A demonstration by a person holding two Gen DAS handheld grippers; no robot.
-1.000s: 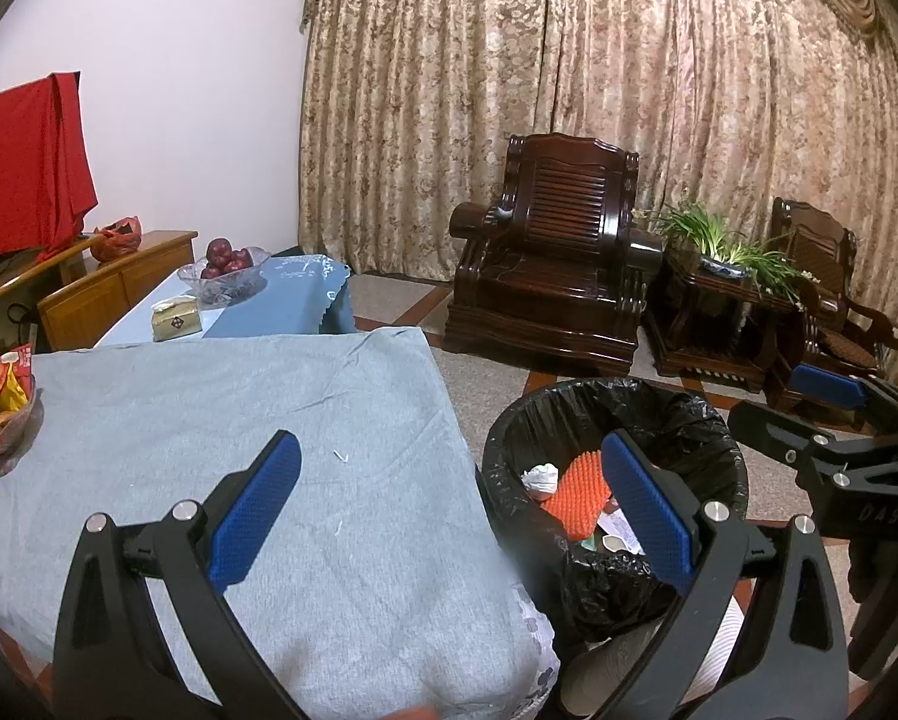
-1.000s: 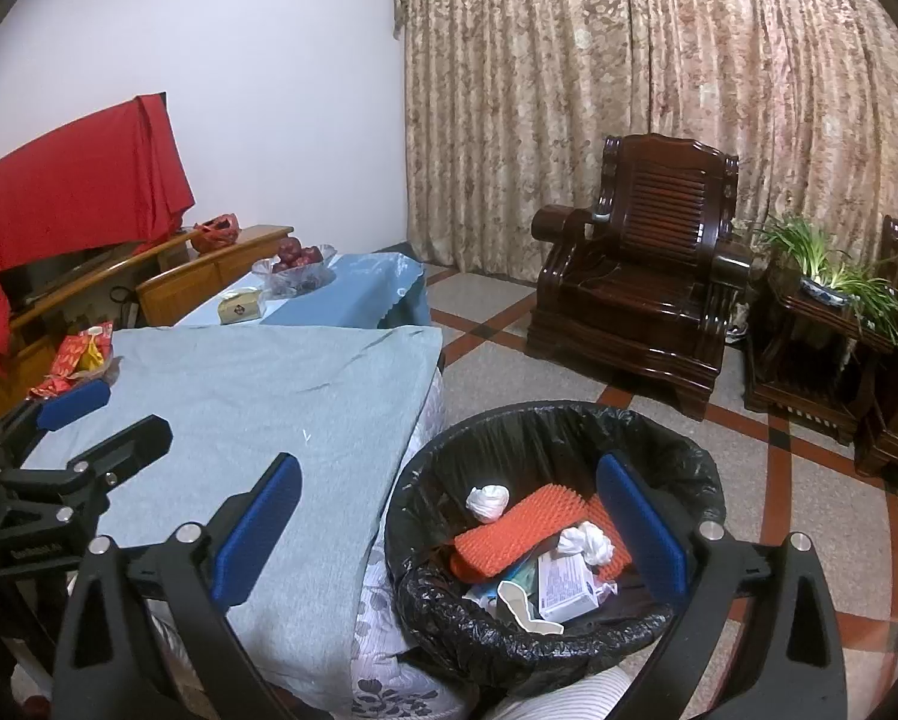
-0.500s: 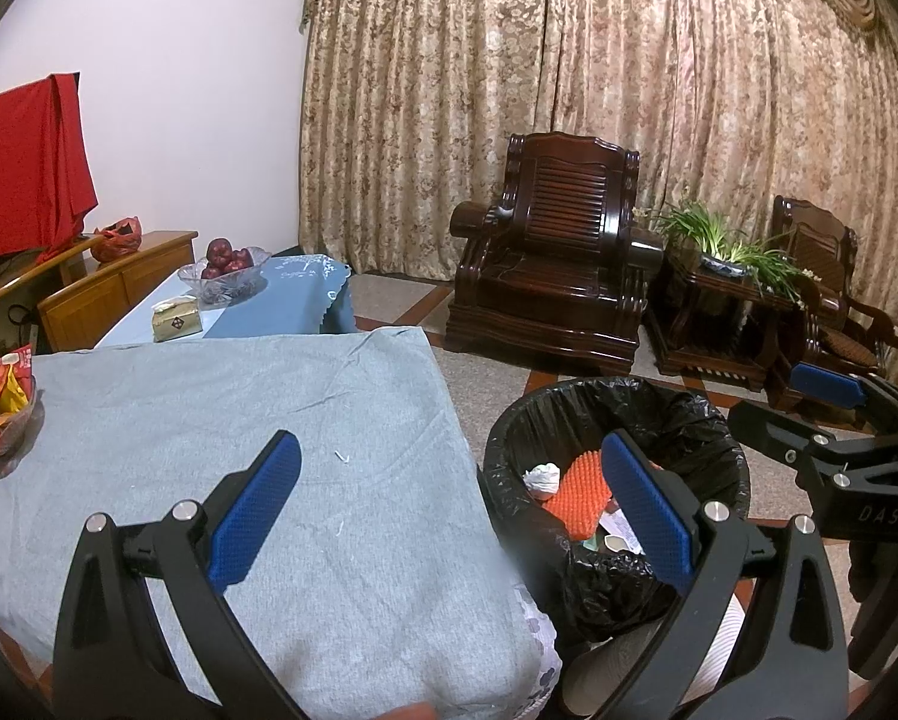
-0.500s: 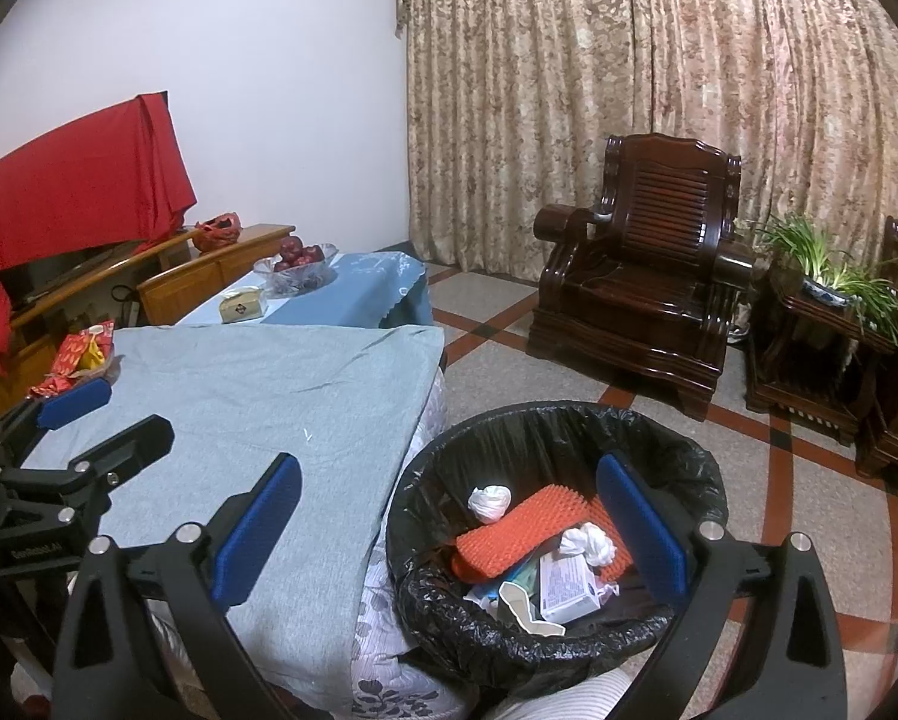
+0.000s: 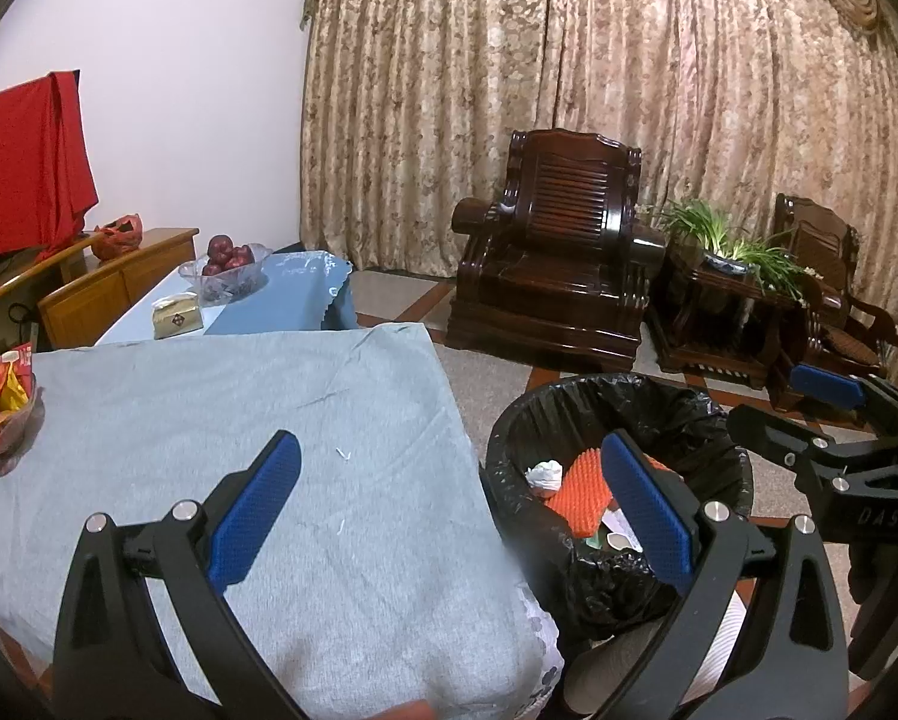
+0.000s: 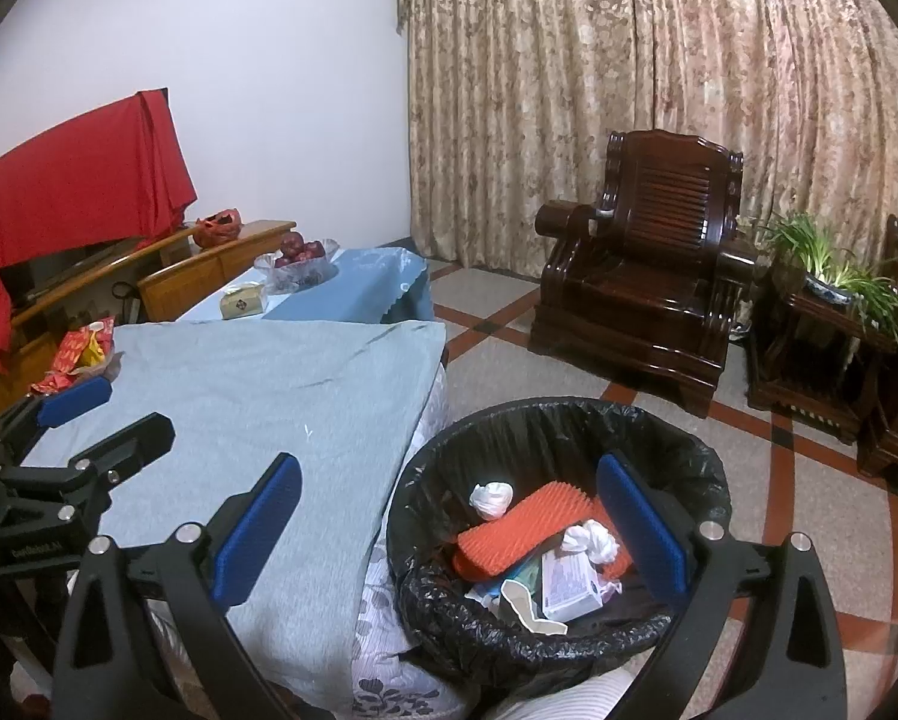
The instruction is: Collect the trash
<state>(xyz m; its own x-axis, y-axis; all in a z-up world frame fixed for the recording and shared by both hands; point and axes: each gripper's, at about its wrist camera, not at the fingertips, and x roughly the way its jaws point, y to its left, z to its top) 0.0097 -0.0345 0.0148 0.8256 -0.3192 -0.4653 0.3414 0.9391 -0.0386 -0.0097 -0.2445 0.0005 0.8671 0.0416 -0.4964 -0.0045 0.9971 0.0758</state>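
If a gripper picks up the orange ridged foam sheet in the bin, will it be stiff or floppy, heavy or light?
The orange ridged foam sheet looks like packing foam, so it is probably very light. It lies bent over the other trash in the black-lined trash bin, so it would likely flop. Its ridges should give the pads some grip.

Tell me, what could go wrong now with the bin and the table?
The trash bin stands close beside the table, and the grey cloth hangs over that edge, so a snagged cloth might drag the snack bowl along. The orange foam pad lies high in the bin, so more trash may spill out.
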